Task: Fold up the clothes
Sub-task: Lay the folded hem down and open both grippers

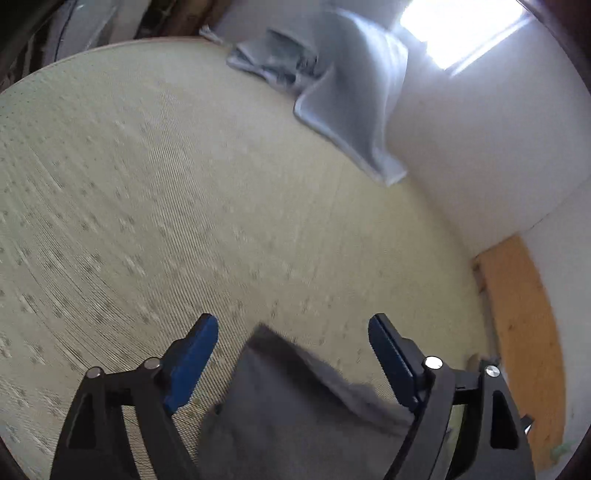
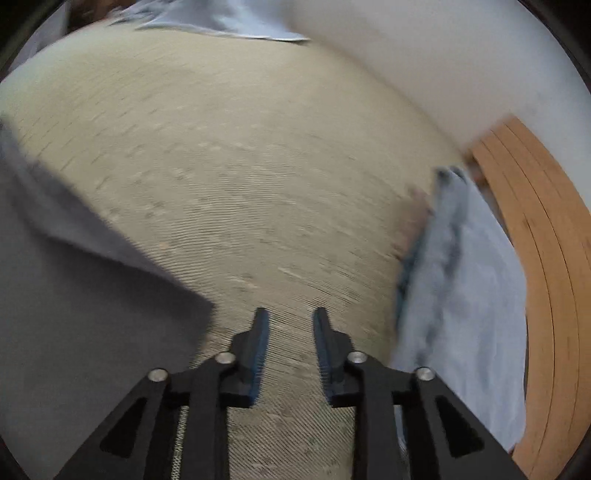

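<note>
A grey garment point(image 1: 295, 410) lies flat on the pale patterned mat point(image 1: 166, 206), its corner reaching up between the fingers of my left gripper point(image 1: 293, 328), which is wide open and empty above it. The same grey garment point(image 2: 74, 295) fills the left of the right wrist view. My right gripper point(image 2: 290, 317) hovers over bare mat point(image 2: 258, 166) with its jaws partly open and nothing between them. A light blue folded pile point(image 2: 461, 295) lies to its right.
A light blue-grey cloth heap point(image 1: 332, 85) sits at the far edge of the mat against the white wall point(image 1: 480, 147); it also shows in the right wrist view point(image 2: 221, 22). Orange wood flooring point(image 1: 524, 332) borders the mat on the right.
</note>
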`<state>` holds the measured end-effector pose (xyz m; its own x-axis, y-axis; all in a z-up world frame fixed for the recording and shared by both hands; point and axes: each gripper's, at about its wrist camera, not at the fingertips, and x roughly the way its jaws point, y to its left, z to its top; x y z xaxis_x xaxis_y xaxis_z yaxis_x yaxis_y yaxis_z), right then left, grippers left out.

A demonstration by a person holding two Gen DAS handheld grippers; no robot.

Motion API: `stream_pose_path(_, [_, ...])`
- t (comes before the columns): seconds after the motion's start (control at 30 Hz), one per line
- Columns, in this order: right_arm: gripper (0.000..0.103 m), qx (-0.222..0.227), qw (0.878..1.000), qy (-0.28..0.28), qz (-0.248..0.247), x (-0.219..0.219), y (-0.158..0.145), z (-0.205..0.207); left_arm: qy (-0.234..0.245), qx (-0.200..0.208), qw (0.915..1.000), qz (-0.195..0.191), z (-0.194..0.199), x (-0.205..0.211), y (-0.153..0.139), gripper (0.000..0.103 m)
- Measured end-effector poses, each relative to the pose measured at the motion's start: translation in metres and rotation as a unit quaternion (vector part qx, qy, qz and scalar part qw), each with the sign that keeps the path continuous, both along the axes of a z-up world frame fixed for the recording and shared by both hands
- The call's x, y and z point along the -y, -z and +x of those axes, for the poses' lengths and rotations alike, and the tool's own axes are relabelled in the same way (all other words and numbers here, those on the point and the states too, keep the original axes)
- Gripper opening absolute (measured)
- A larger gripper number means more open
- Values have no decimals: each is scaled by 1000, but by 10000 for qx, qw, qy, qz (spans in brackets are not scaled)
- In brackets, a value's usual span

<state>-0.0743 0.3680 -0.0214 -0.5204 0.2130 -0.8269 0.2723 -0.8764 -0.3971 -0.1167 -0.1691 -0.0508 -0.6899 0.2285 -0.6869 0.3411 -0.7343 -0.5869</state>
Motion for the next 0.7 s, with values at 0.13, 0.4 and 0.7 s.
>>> stream_pose_path(0.13, [41, -177, 9979, -317, -541, 18, -19, 18, -185, -2, 9998, 105, 24, 12, -9, 87])
stream_pose_path(0.4, [53, 287, 9751, -2080, -719, 143, -14, 40, 694, 239, 9972, 155, 86, -80, 3, 87])
stream_pose_path(0.7, [53, 656, 9531, -2920, -454, 244, 9, 29, 1758, 769, 9779, -829, 123, -148, 40, 87])
